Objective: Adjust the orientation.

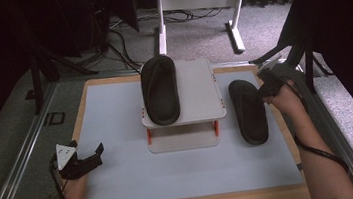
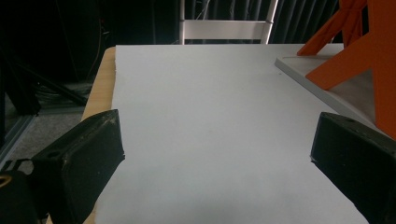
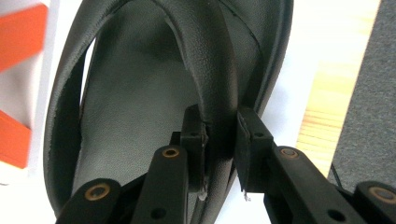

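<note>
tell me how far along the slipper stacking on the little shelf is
About halfway, it seems. Done: one slipper already lies on top of the white shelf. In hand: the right gripper has its jaws shut on the strap of the second slipper, which lies on the mat right of the shelf. Left: moving that slipper onto the shelf, probably. The left gripper is open with nothing between its jaws, over the bare mat.

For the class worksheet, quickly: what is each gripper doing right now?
Left gripper: open, holding nothing.
Right gripper: closed on the slipper's strap.
</note>
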